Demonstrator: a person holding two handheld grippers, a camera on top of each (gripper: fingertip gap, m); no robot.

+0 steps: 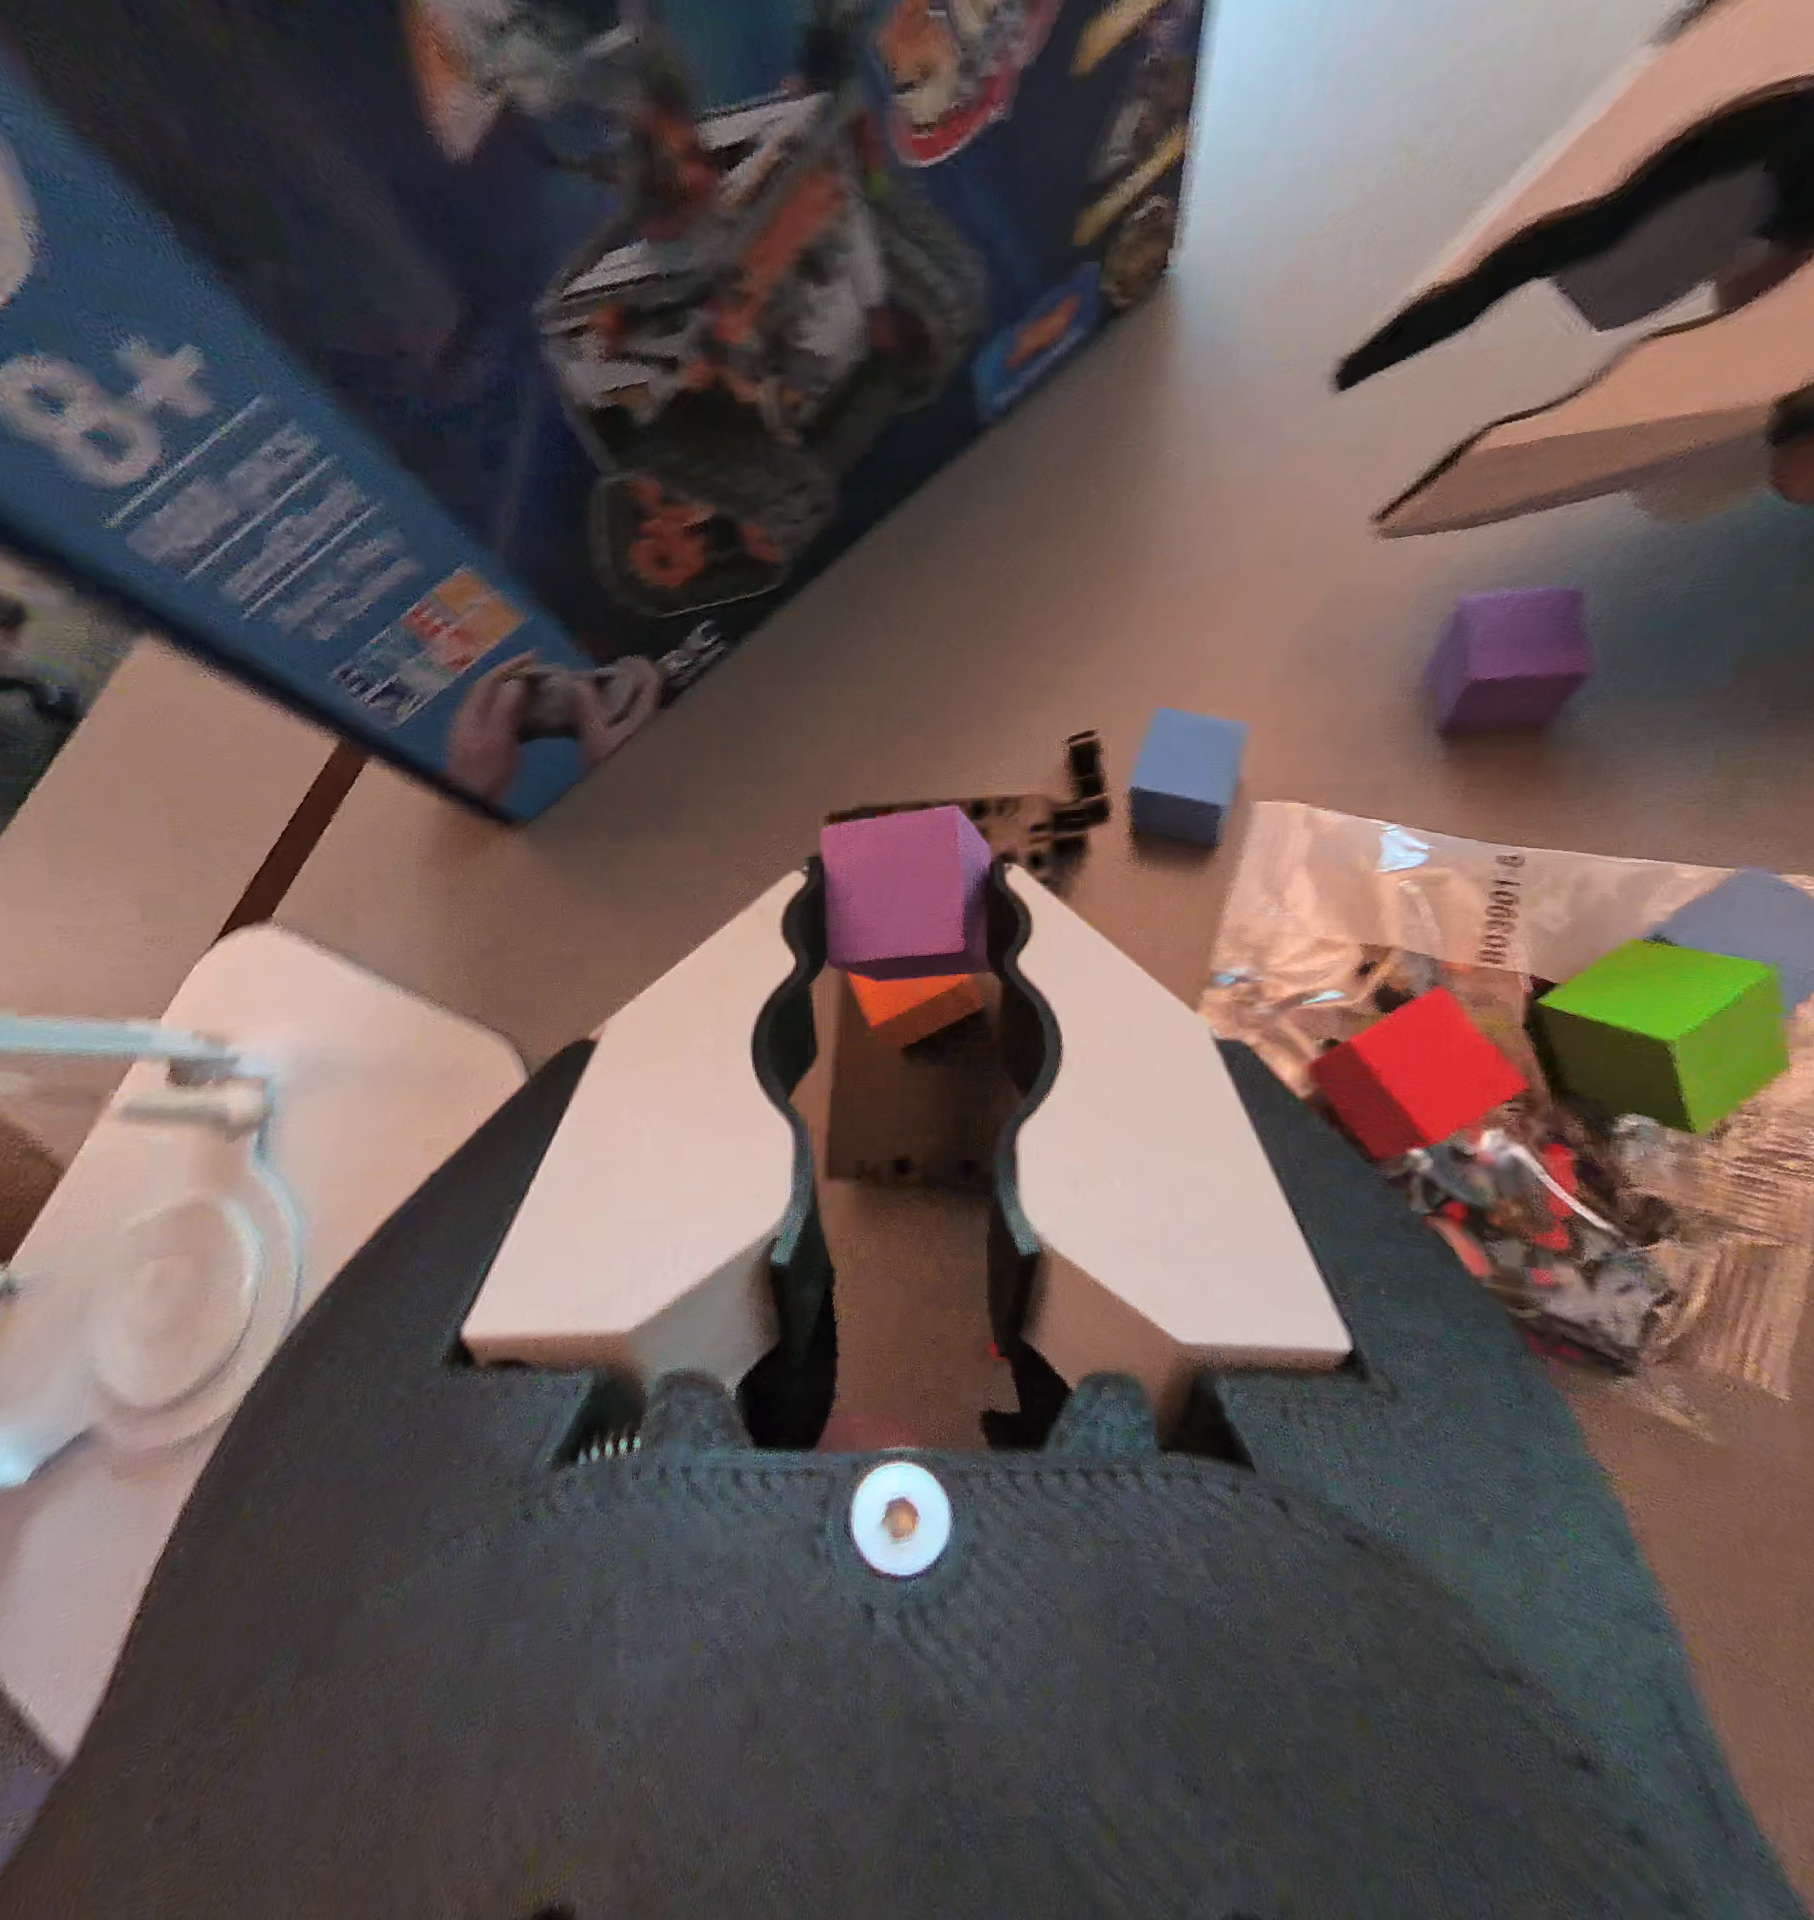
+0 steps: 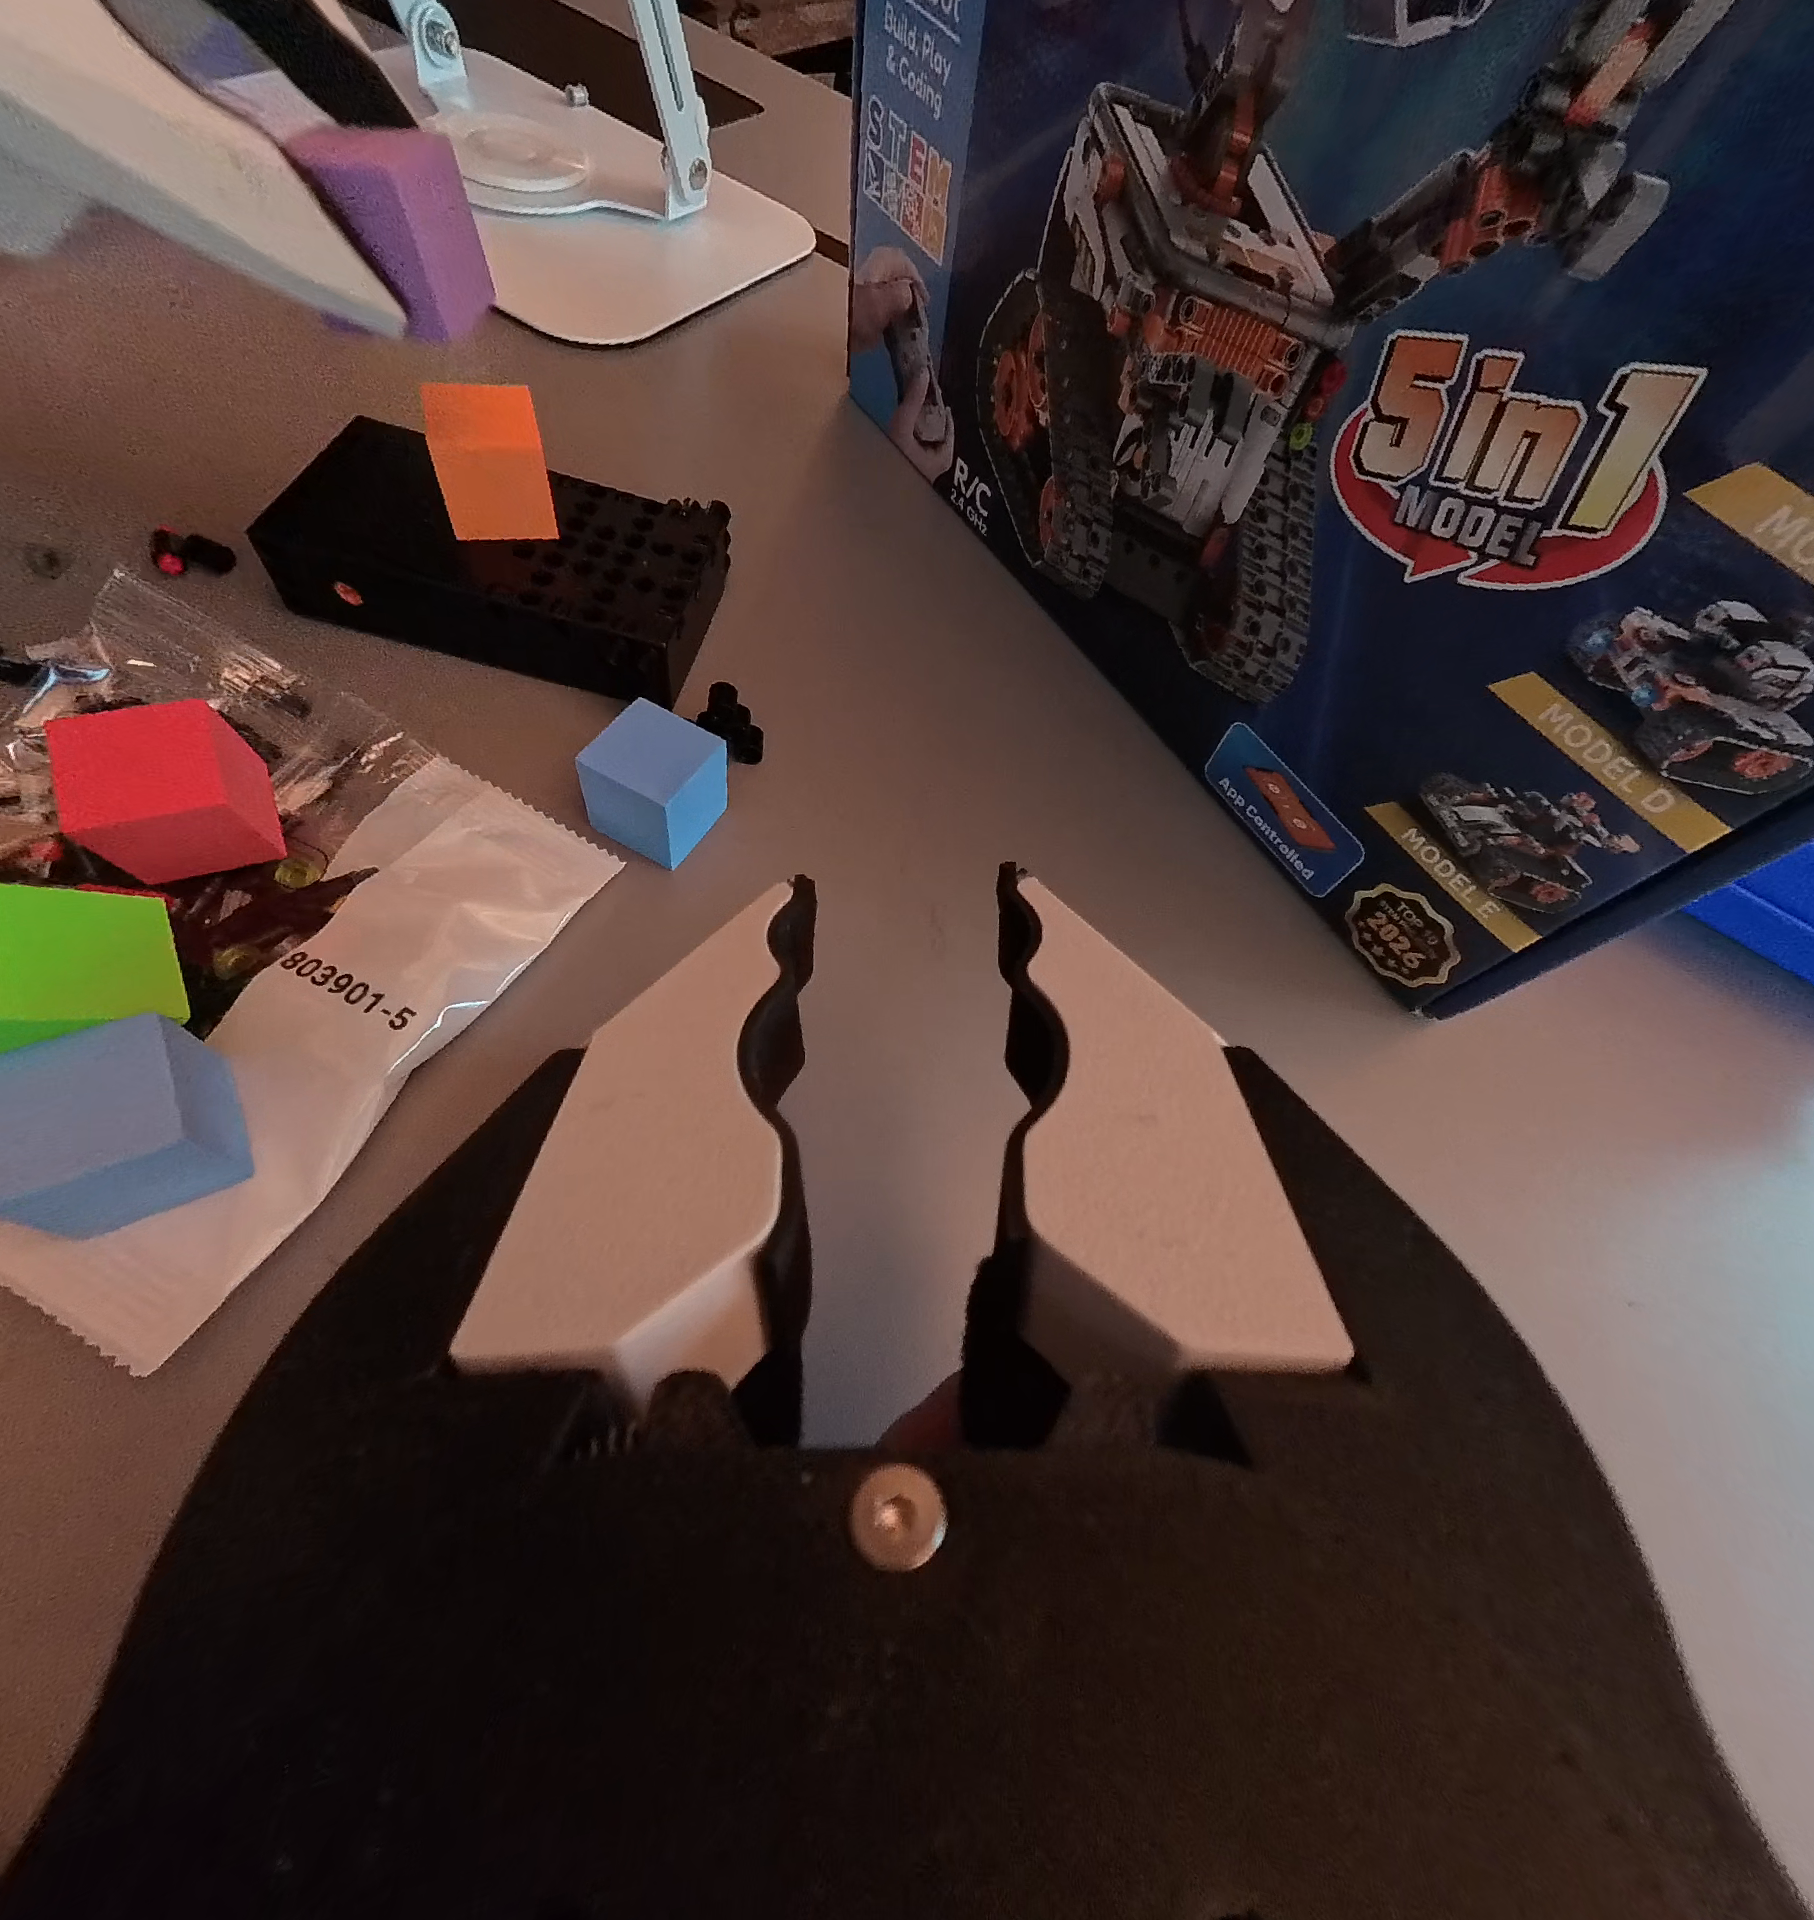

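My left gripper (image 1: 903, 883) is shut on a purple cube (image 1: 898, 894) and holds it just above an orange cube (image 1: 918, 1003), which sits on a black studded block (image 1: 908, 1112). The right wrist view shows the same held purple cube (image 2: 394, 208) at top left, apart from the orange cube (image 2: 487, 462) on the block (image 2: 529, 592). My right gripper (image 2: 903, 894) is open and empty above the bare table, with a light blue cube (image 2: 654, 779) nearest, ahead to its left. It also shows at the upper right of the left wrist view (image 1: 1360, 452).
A clear plastic bag of small parts (image 1: 1505, 1226) carries a red cube (image 1: 1417, 1081), a green cube (image 1: 1661, 1029) and a light blue cube (image 2: 103, 1122). A second purple cube (image 1: 1511, 655) lies loose. A large blue toy box (image 2: 1402, 468) stands behind. A white stand base (image 2: 622, 260) is at left.
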